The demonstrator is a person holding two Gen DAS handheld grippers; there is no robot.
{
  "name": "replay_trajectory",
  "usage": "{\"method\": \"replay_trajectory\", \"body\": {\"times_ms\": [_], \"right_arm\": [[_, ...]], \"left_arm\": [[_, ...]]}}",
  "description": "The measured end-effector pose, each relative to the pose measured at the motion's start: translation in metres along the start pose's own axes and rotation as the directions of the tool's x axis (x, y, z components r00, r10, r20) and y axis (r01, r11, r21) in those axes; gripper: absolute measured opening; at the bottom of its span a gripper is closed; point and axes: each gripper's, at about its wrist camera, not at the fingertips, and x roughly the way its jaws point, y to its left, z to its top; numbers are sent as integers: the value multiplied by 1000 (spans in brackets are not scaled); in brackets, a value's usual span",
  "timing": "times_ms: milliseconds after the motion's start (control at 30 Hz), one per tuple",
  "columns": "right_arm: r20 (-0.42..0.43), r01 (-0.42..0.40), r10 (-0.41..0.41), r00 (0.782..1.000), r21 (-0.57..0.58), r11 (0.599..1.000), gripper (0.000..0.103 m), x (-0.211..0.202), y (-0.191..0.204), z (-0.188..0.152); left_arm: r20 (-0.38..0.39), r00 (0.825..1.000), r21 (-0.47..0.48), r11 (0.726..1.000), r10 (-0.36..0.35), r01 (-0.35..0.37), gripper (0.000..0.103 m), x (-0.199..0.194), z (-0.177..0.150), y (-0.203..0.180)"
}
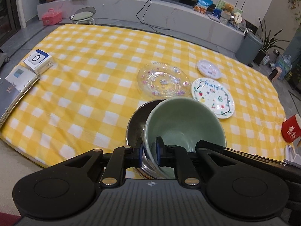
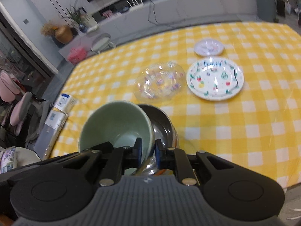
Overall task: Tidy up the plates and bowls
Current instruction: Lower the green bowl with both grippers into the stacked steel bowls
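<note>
A pale green bowl point(image 1: 184, 124) point(image 2: 116, 124) is tilted over a steel bowl point(image 1: 137, 124) point(image 2: 161, 126) near the front edge of the yellow checked tablecloth point(image 1: 84, 94). My left gripper point(image 1: 149, 151) is shut on the green bowl's left rim; the steel bowl's rim runs close beside its outer pad. My right gripper point(image 2: 147, 150) is shut on the opposite rim of the green bowl. Beyond the bowls lie a clear glass plate point(image 1: 163, 80) point(image 2: 160, 82), a white fruit-pattern plate point(image 1: 212, 97) point(image 2: 214, 79) and a small white plate point(image 1: 208, 68) point(image 2: 208, 47).
A white box point(image 1: 37, 61) and a ring binder point(image 1: 17, 90) lie at the table's left edge. A red cup point(image 1: 291, 130) stands at the right edge. A low grey shelf point(image 1: 169, 13) with clutter runs behind the table.
</note>
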Motion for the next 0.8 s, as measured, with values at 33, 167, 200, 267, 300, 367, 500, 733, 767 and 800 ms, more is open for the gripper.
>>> {"method": "replay_trajectory", "body": {"times_ms": [33,167,200,267,300,367,500,733,767,800], "right_arm": [[-8,0,0,1000,2,1000,13,4,-1,-1],[-24,18,-17,1000,15,1000,14,18,-4,-4],[-20,22,-22,1000,16,1000,14,20,-5,-4],[-10,24,-24,1000,17,1000,13,23,-6,-3],[-6,25,-25,1000,19,1000,13,25,-6,-3],[13,30,-31,999,15,999,13,27,-6,-5],[28,53,-52,998,-8,999,13,29,-2,-3],[31,35,-34,999,-12,999,17,29,-4,-2],[31,34,-34,999,-12,999,18,29,-4,-3],[34,30,-30,999,-9,1000,20,29,-4,-3]], "left_arm": [[-4,1000,1,1000,5,-5,15,3,-1,1],[-18,1000,20,1000,18,-17,15,10,-1,0],[-18,1000,19,1000,16,-16,15,12,-2,0],[-5,1000,14,1000,18,-18,15,15,-2,0],[-2,1000,12,1000,18,-18,20,16,-2,1],[9,1000,12,1000,13,-13,24,18,-2,3],[-18,1000,-34,999,-14,13,29,18,2,8],[41,999,-4,1000,-5,5,50,-8,6,6],[74,997,-3,1000,20,-20,56,-15,8,5],[110,993,1,999,35,-36,68,-21,9,5]]}}
